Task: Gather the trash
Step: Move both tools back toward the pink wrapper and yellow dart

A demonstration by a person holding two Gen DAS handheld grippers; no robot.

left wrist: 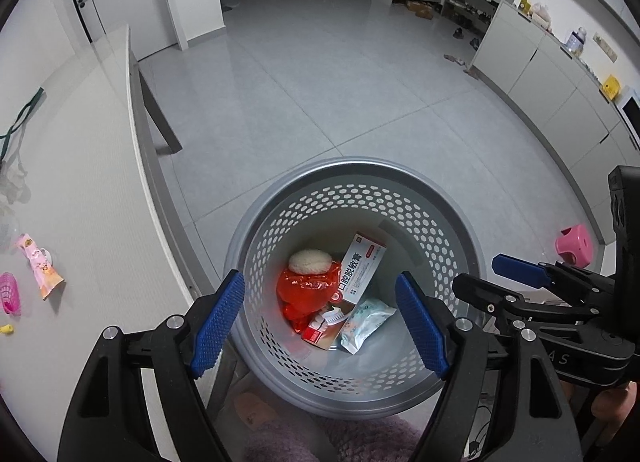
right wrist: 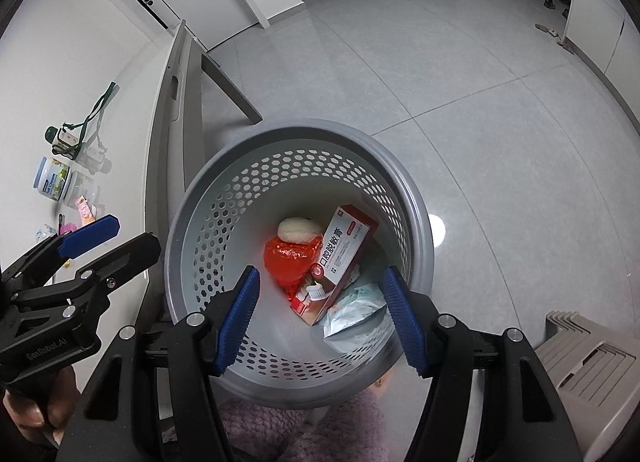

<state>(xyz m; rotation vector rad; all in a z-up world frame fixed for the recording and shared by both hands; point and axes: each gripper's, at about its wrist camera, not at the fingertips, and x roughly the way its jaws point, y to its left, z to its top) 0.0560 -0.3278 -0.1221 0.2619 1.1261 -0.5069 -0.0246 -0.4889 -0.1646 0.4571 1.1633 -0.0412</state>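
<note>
A grey perforated trash basket [left wrist: 352,178] [right wrist: 304,134] stands on the floor beside the table. Inside lie a red-and-white toothpaste box [left wrist: 362,268] [right wrist: 340,258], a red plastic wrapper [left wrist: 306,294] [right wrist: 290,262], a pale round bun [left wrist: 310,260] [right wrist: 298,228] and a light blue wipes pack [left wrist: 366,324] [right wrist: 352,312]. My left gripper [left wrist: 320,326] hangs open and empty over the basket. My right gripper [right wrist: 320,314] is also open and empty above it. On the table lie a pink wrapper [left wrist: 38,266] and a small pink basket [left wrist: 10,294].
The white table [left wrist: 80,182] runs along the left, with a can [right wrist: 52,180], a bottle and a green strap [right wrist: 96,110] on it. A pink stool [left wrist: 574,244] and a beige stool [right wrist: 588,358] stand at the right. White cabinets [left wrist: 540,62] line the far right.
</note>
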